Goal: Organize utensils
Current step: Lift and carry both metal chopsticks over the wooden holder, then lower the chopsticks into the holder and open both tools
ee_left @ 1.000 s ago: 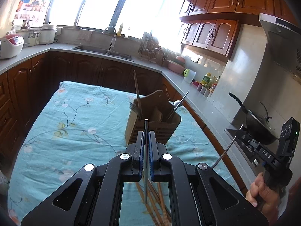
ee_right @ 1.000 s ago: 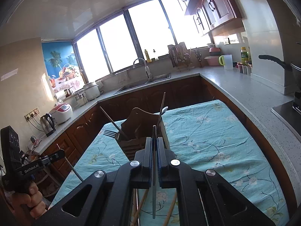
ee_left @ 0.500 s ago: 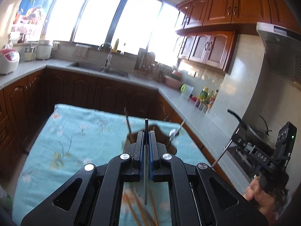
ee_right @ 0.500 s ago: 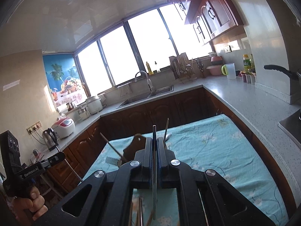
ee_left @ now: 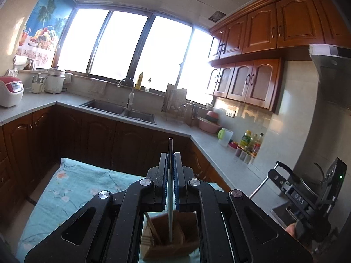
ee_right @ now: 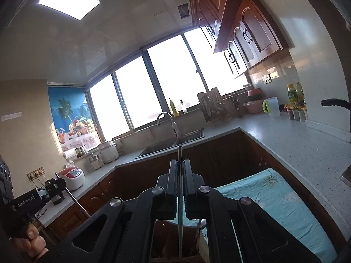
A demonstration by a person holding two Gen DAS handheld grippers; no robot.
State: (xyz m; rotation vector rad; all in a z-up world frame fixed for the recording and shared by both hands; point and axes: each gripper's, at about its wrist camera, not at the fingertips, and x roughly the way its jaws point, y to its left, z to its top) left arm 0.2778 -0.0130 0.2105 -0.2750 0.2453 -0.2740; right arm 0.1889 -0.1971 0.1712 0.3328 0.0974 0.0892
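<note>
My left gripper (ee_left: 170, 156) is shut on a thin metal utensil (ee_left: 170, 188) that stands upright between the pads, its lower end over the wooden utensil holder (ee_left: 173, 239) seen under the gripper. My right gripper (ee_right: 179, 163) is shut on another thin metal utensil (ee_right: 179, 208), its lower end over the same holder (ee_right: 175, 243). The holder stands on the teal floral tablecloth (ee_left: 72, 192) and holds other utensils. Each gripper shows in the other's view: the right one (ee_left: 307, 197) at the far right, the left one (ee_right: 33, 197) at the far left.
Grey counters (ee_left: 219, 151) run around the table, with a sink (ee_left: 118, 109), a rice cooker (ee_left: 9, 91), a dish rack (ee_left: 175, 103), a jug and bottles (ee_left: 248, 142). A pan handle (ee_right: 334, 103) sticks out at the right. The tablecloth (ee_right: 274, 201) reaches right.
Both grippers have tilted upward and come over the holder. The table and holder slid down to the bottom of both views. Both stay shut on their utensils.
</note>
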